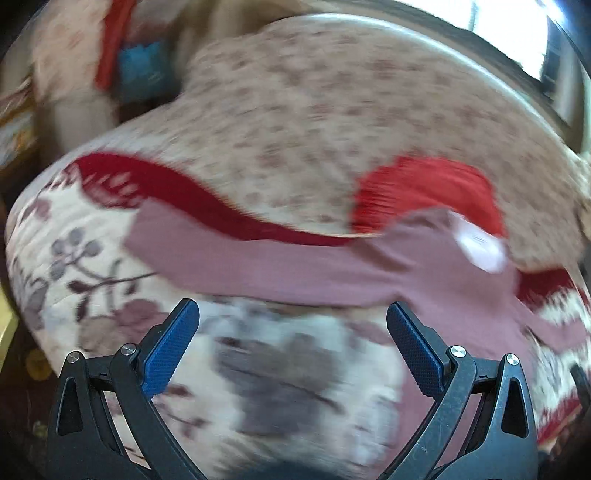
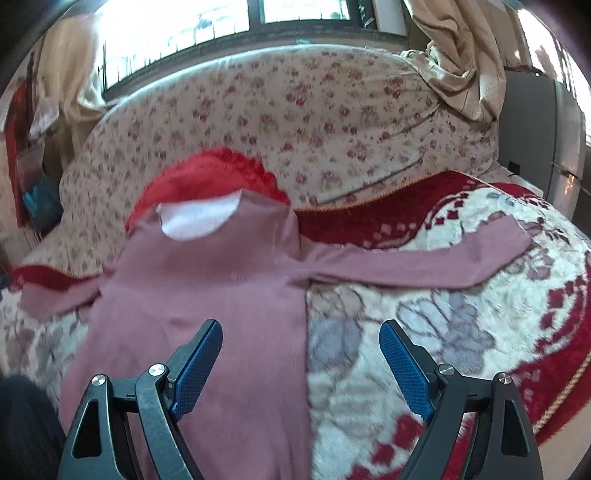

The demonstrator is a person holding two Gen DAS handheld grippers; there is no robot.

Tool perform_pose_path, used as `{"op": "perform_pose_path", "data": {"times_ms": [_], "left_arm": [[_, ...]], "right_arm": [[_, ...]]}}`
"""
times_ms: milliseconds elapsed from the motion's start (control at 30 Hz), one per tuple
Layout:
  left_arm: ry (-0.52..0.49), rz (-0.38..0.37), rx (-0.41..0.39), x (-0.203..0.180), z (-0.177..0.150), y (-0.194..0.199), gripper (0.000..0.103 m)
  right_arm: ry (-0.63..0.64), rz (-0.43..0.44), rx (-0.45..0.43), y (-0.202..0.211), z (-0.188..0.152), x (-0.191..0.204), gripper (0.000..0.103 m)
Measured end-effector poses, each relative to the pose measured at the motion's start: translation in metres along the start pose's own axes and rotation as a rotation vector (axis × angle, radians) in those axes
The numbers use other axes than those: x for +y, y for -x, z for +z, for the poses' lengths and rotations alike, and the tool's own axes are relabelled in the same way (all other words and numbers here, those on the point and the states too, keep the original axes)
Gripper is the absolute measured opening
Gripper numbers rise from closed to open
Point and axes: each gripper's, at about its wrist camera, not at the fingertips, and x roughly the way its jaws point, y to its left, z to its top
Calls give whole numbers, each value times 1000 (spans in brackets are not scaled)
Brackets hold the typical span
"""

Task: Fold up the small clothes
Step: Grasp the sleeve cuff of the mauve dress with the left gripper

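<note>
A flowered bed blanket carries the pink garment, spread flat with sleeves toward nine and two o'clock. A red cloth lies at its collar. The left gripper and right gripper hover, fingers spread, holding nothing.

Daylight pours through the far window, blown out to white glare. The left wrist view is smeared with motion blur; both views bend and darken at the edges.
</note>
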Motion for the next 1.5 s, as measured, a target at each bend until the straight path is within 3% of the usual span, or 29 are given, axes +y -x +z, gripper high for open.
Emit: {"op": "perform_pose_path", "data": {"times_ms": [100, 300, 367, 467, 600, 800, 867, 933, 967, 1033, 1100, 1133, 1300, 1500], "left_arm": [[92, 52, 41, 55, 5, -32, 102], [255, -33, 23, 134, 5, -61, 102], [262, -111, 13, 147, 11, -68, 102], [304, -136, 22, 158, 20, -83, 101], [390, -219, 20, 171, 28, -104, 98], [371, -214, 12, 165, 41, -109, 98], [353, -192, 10, 162, 42, -111, 92], [350, -173, 21, 163, 43, -115, 60], [365, -160, 38, 166, 42, -120, 51], [395, -136, 60, 173, 39, -126, 17], [420, -124, 59, 178, 36, -126, 7], [426, -125, 54, 179, 35, -125, 3], [376, -122, -24, 163, 36, -101, 2], [266, -259, -97, 95, 57, -78, 2]], "right_arm": [[-6, 57, 21, -23, 7, 17, 86], [91, 116, 98, -70, -15, 62, 86], [149, 99, 149, -81, -25, 74, 85], [243, 103, 159, -86, -33, 92, 85], [265, 90, 201, -97, -42, 95, 85], [273, 74, 236, -103, -48, 94, 85], [289, 70, 242, -104, -51, 97, 85], [302, 67, 245, -105, -53, 99, 85], [309, 66, 247, -105, -54, 100, 85], [319, 63, 248, -106, -55, 101, 85], [321, 62, 250, -106, -56, 102, 85], [320, 61, 248, -106, -56, 102, 85], [302, 56, 228, -102, -52, 100, 85], [261, 48, 205, -85, -35, 92, 85]]}}
